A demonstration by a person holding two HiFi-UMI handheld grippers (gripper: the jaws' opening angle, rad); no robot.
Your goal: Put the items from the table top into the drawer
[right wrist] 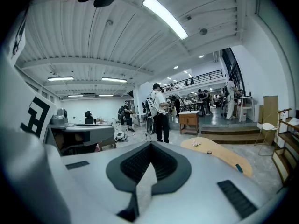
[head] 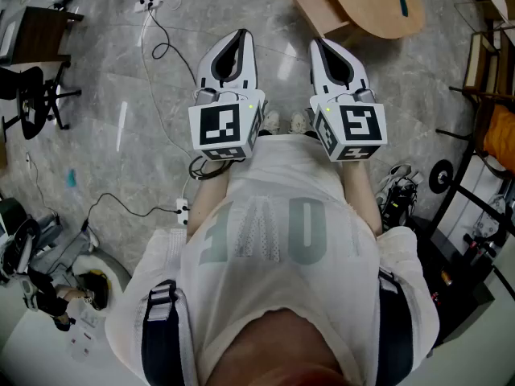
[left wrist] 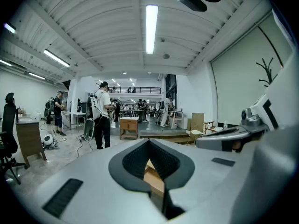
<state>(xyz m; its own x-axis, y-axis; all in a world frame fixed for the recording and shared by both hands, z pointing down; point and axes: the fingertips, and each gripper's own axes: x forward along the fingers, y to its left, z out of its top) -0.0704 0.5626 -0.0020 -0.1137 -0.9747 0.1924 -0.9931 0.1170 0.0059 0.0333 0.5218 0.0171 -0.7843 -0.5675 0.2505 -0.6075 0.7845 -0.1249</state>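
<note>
I hold both grippers side by side at waist height, pointing forward over the floor. My left gripper [head: 241, 35] [left wrist: 149, 142] is shut with nothing in it. My right gripper [head: 319, 45] [right wrist: 150, 145] also has its jaws closed tip to tip and holds nothing. Ahead and to the right stands a light wooden table [head: 378, 14] [right wrist: 224, 158]. On it lie a teal item [head: 403, 6] [right wrist: 238, 168], a small dark item [right wrist: 209, 152] and a small pale item [right wrist: 196, 144]. A wooden drawer unit [head: 316, 5] adjoins the table's left side. Both grippers are well short of the table.
Cables [head: 157, 51] and a power strip [head: 183, 211] lie on the grey floor to my left. An office chair [head: 32, 99] stands at the far left. Shelving and gear [head: 483, 79] line the right side. People [left wrist: 100, 118] stand farther off beside a small wooden cabinet [left wrist: 129, 126].
</note>
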